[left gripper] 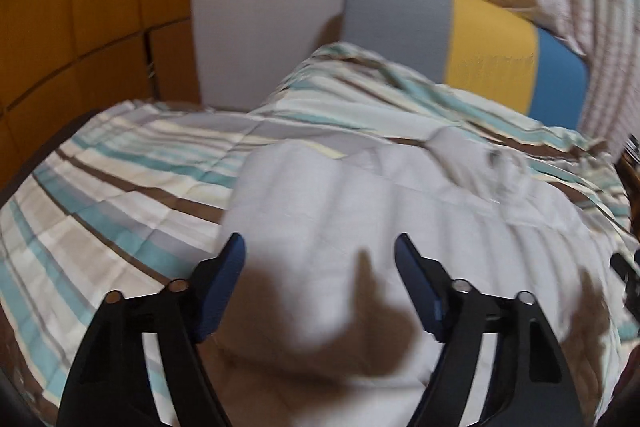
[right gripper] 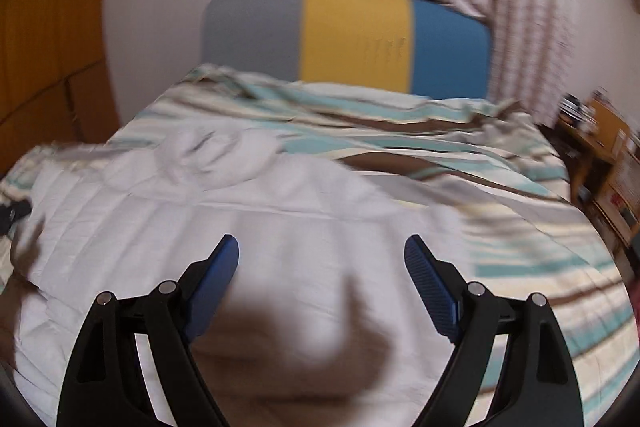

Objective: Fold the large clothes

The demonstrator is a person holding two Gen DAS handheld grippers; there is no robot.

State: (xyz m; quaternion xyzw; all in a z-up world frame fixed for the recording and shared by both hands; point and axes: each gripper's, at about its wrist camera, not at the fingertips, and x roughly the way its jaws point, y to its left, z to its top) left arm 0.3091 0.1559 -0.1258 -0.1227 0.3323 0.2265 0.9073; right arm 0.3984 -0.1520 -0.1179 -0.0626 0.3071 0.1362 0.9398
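Left gripper [left gripper: 320, 247] and right gripper [right gripper: 322, 247]: jaws spread wide, nothing between them, both above the white garment [right gripper: 280, 227]. Garment lies flat on the striped bedspread [left gripper: 120, 167]; its bunched far end is motion-blurred. Tricolour headboard [right gripper: 352, 39] beyond.

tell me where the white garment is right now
The white garment lies on the striped bedspread, below both open grippers, short of the grey, yellow and blue headboard.
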